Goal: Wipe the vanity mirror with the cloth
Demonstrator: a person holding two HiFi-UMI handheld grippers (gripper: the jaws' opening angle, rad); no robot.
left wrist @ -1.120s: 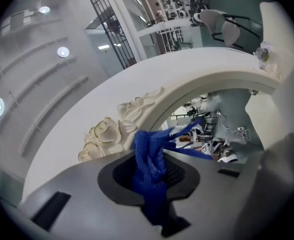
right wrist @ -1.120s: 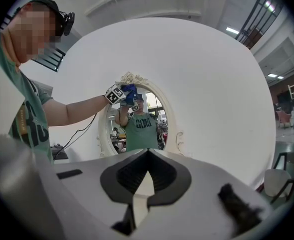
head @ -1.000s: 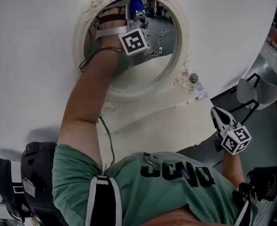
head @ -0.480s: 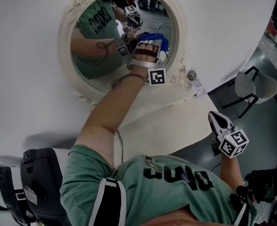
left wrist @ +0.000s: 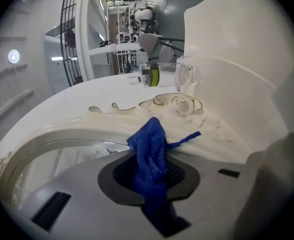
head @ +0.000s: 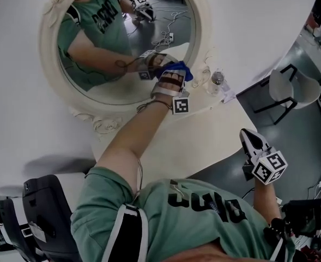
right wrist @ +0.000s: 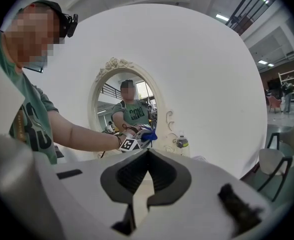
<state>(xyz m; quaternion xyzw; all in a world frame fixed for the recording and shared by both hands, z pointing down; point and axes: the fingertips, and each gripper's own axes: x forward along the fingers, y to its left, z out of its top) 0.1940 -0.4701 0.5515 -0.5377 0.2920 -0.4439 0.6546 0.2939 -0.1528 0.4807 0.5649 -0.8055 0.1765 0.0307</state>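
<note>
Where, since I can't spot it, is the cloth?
Head view: the cloth is clamped in the left gripper at the mirror's lower right edge, near a bottle.

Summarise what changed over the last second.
The left gripper, shut on the cloth, swept from the top of the mirror to its lower-right edge. Nothing was taken hold of or let go. The right gripper stayed shut and empty, off to the side.

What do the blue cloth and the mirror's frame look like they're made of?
The cloth looks like soft knitted or woven fabric, matte blue: open mesh texture, a loose thread, limp bunching. The mirror frame is cream with a slight sheen and moulded scrolls, probably painted resin, plaster or wood; I cannot tell which.
</note>
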